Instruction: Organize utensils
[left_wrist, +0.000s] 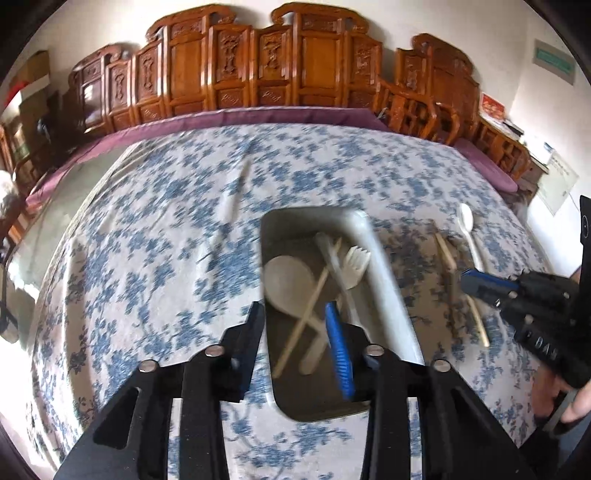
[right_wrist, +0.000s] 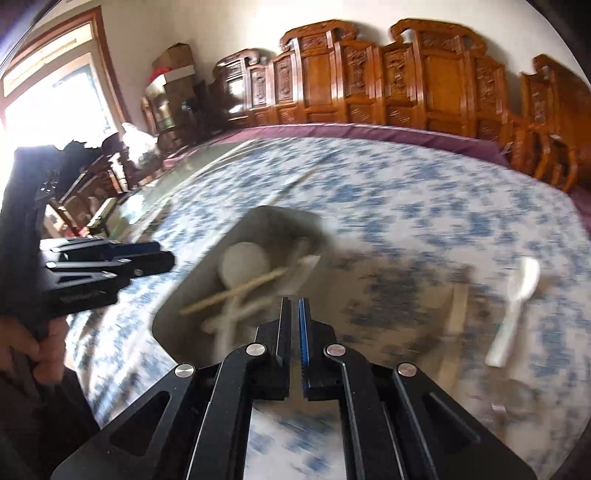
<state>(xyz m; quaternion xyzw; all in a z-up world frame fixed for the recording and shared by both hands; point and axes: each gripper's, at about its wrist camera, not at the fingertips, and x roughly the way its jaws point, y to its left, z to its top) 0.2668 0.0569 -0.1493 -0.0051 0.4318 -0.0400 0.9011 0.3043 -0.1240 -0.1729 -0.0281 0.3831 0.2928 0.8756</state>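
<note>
A grey tray (left_wrist: 384, 280) (right_wrist: 184, 306) lies on the flowered tablecloth and holds a white spoon (left_wrist: 286, 282), a white fork (left_wrist: 352, 266) and a wooden chopstick (left_wrist: 306, 317). My left gripper (left_wrist: 295, 314) is open and empty over the tray's near end. My right gripper (right_wrist: 294, 306) is shut and empty, just right of the tray; it also shows in the left wrist view (left_wrist: 476, 282). A white spoon (left_wrist: 467, 229) (right_wrist: 517, 306) and a wooden chopstick (left_wrist: 445, 251) (right_wrist: 458, 310) lie on the cloth right of the tray. Both views are blurred.
The table (left_wrist: 166, 221) carries a blue-and-white cloth over a purple one. Carved wooden chairs (left_wrist: 258, 70) line the far edge. A long pale stick (left_wrist: 236, 192) lies on the cloth beyond the tray.
</note>
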